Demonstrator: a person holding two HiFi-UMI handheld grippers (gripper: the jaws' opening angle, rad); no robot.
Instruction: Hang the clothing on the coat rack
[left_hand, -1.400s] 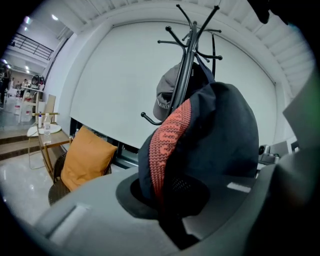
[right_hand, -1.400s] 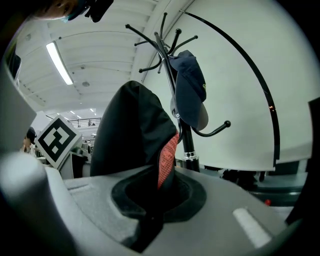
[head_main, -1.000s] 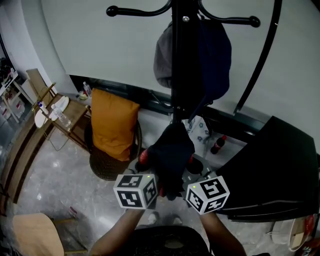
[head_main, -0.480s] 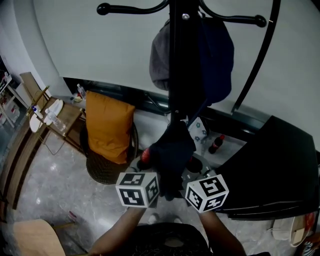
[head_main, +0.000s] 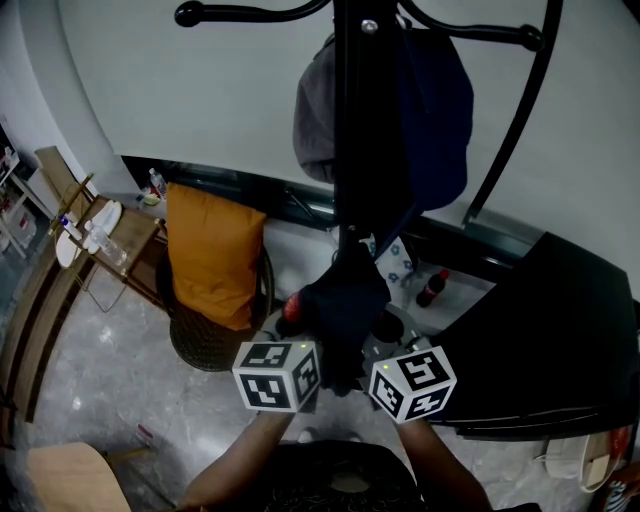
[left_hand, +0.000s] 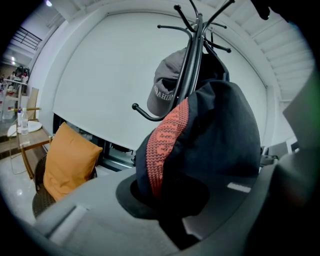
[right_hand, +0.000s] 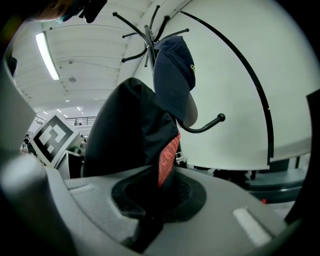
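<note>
**Black cloth with a red knit band: held by both grippers, not yet on the rack**

Position. The dark garment hangs bunched between my two grippers, in front of the coat rack and low against its pole. No part of it is over a hook.

Grip. My left gripper has its jaws closed on the fabric just beside the red knit band. My right gripper is likewise clamped on a dark fold, with the same red trim showing at its jaws. I see no slack grip on either side.

Rack condition. A grey cap and a navy cap already hang on the upper part of the rack. One knobbed upper arm looks free, as does a lower curved hook.

Risks, in my judgement:
- The garment is a wad; I cannot tell where its collar or any loop lies. Draped over a knob by loose fabric alone, it may slide off once I let go.
- Lifting past the caps could knock one from its hook.
- Releasing one side early would swing the whole weight onto the other jaw and pull the cloth off the hook.
- A hard push on the pole could rock the rack.
</note>
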